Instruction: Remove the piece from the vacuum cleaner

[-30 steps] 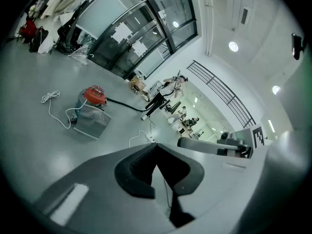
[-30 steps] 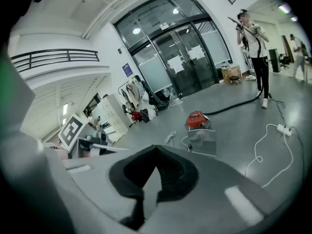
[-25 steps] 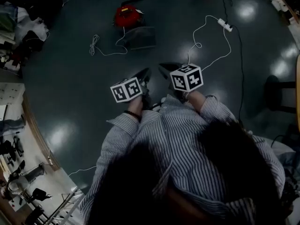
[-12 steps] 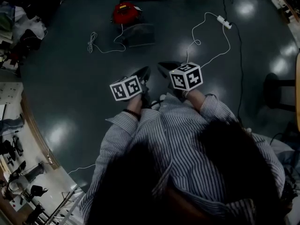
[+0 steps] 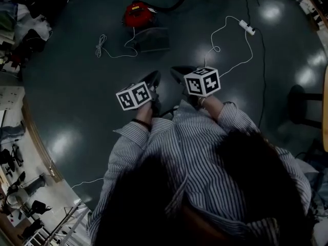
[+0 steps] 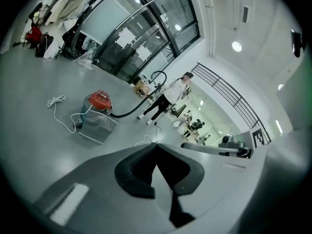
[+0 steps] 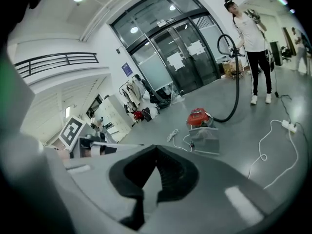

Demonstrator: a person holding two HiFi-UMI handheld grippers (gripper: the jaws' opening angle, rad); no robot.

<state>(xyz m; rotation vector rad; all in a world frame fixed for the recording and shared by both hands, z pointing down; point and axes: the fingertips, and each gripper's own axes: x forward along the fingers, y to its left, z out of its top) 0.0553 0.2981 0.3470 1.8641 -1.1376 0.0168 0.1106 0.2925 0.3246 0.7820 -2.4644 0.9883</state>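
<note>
Dark floor (image 5: 77, 86) ahead, vacuum cleaner (image 5: 138, 15) well apart; left tongs (image 6: 156, 146) and right tongs (image 7: 156, 147) closed on nothing, held forward, likely for the approach.

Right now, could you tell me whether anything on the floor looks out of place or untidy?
Yes: a white cable with a power strip snakes loose across the floor, and another white cord lies bunched beside the red vacuum cleaner. Both look like trip hazards.

Striped long-sleeved shirt (image 5: 195, 147); left claw (image 6: 156, 147) and right claw (image 7: 156, 149) seemingly grey, black-padded.
</note>
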